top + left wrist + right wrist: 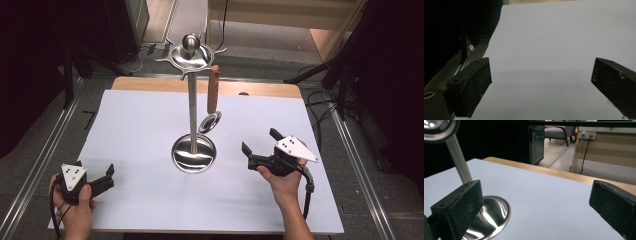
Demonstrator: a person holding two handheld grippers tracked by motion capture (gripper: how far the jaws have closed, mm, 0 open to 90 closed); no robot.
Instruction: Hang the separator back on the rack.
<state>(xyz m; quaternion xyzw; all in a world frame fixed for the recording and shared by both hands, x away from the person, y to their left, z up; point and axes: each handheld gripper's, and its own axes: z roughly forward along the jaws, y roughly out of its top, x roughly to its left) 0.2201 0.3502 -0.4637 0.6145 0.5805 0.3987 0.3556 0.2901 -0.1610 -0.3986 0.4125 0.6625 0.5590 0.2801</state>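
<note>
So there's a metal utensil stand [193, 100] sitting about mid-table on a white sheet [140, 125], with a round shiny base, a straight pole and a hook ring with a knob up top. One ladle [213, 100] with a wooden handle hangs off a hook on the stand's right side, its little steel bowl dangling just above the base and close to the pole.

The left gripper [100, 181] is down at the near left corner of the sheet, well apart from the stand, jaws spread wide with nothing between them. In the left gripper view it's just looking across bare white sheet [554, 50].

The right gripper [257, 142] is near the stand's base, off to its right, pointing toward it, jaws also wide apart and empty. In the right gripper view the stand's base [490, 216] and pole sit right behind its left jaw, not touching as far as I can see.
</note>
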